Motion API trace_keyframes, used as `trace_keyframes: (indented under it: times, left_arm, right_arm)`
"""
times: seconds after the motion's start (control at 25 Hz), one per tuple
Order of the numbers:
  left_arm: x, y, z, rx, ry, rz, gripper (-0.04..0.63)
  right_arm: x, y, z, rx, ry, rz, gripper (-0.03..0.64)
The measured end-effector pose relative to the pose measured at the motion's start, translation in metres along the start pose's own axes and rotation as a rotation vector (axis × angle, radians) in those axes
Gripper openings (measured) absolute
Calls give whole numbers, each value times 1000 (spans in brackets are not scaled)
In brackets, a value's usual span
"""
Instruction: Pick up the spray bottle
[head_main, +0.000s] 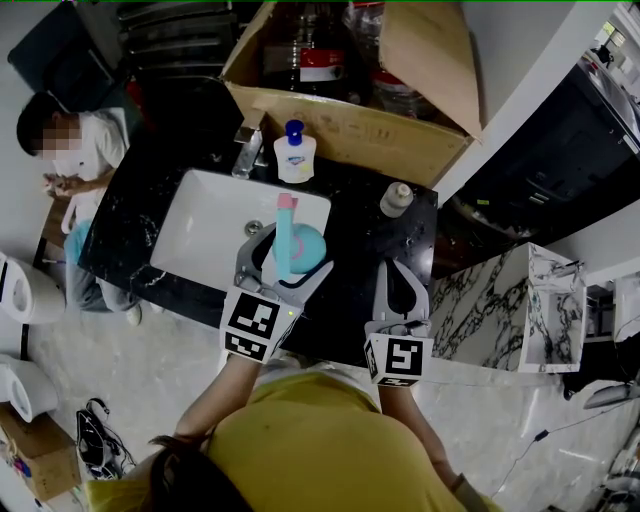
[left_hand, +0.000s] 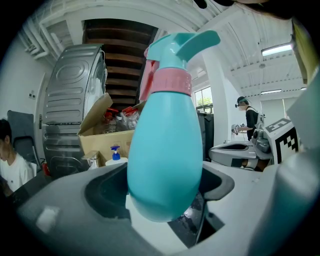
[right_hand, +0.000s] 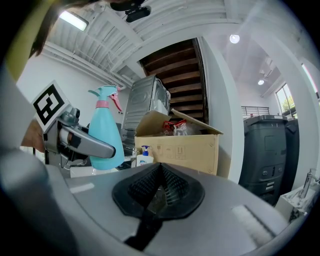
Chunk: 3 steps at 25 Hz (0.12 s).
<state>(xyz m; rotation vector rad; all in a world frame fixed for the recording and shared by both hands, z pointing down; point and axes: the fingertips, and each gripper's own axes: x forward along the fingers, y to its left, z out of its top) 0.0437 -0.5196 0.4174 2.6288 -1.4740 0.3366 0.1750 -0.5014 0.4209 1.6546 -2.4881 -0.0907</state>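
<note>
Left gripper (head_main: 293, 252) pinches the teal plastic spray bottle (left_hand: 167, 145) at its rounded belly; likely light, stiff, slippery there. Right gripper (right_hand: 161, 187), near right, is pressed together, empty.

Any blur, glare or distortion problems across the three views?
Head view: sharp, evenly lit, white sink nearly blown out. Left gripper view: heavy fisheye, dark corners, spray bottle fills the frame. Right gripper view: same vignette, ceiling lamp glares.

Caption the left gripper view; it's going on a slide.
Left gripper clamps a teal spray bottle with pink collar; cardboard box and soap dispenser behind.
</note>
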Motion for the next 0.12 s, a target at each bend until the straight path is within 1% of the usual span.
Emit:
trace_keyframes:
  times: [0.12]
  left_arm:
    - [0,-1,0,0,0,-1,408]
  right_arm:
    - [0,0,-2,9,4,0,0]
